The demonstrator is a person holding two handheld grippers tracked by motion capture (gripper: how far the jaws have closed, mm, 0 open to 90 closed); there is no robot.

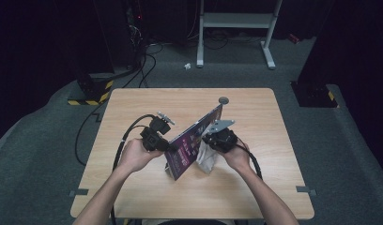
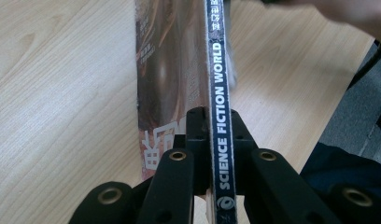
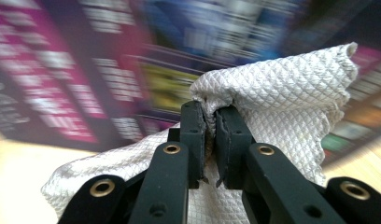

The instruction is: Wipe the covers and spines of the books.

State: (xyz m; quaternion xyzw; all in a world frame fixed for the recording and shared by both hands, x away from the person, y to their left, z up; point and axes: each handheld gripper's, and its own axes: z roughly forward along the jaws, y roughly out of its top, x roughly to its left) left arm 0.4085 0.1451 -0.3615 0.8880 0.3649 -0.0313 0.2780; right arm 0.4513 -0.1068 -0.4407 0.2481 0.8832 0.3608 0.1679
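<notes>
The left tongs [image 2: 220,140] clamp the spine of the magazine [image 1: 194,140], holding it on edge above the wooden bench [image 1: 133,101], tilted toward the left. The right tongs [image 3: 210,135] are closed on a bunched white cloth [image 3: 282,102] pressed near the magazine's glossy back cover. Pushing too hard with the cloth could twist the thin magazine out of the narrow grip on its spine, or the cloth could slip free from the pinch.

Light wooden table [image 1: 133,178], small grey round object, perhaps a cap [image 1: 223,100], near far edge
</notes>
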